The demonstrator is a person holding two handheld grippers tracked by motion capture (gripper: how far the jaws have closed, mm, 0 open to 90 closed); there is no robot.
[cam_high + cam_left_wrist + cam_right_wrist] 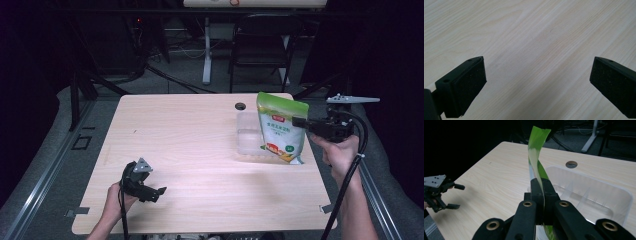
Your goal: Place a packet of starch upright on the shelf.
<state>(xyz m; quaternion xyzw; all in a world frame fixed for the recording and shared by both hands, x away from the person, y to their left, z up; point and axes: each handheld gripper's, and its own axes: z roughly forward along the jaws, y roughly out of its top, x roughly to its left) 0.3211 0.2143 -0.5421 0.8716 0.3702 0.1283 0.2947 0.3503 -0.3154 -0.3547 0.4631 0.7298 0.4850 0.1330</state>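
A green and white snack bag (281,129) hangs upright at the table's right side, above and just right of a clear plastic tray (248,136). My right gripper (299,121) is shut on the bag's right edge, coming in from the right. In the right gripper view the jaws pinch the thin bag edge (537,157) between them, with the tray (599,195) below and beyond. My left gripper (159,192) rests low near the table's front left, open, with nothing between its pads (471,82) but bare wood.
The light wooden table (190,140) has a round cable hole (240,106) behind the tray. A dark chair (262,45) and a desk leg (206,50) stand beyond the far edge. The left gripper (439,192) also appears far left in the right gripper view.
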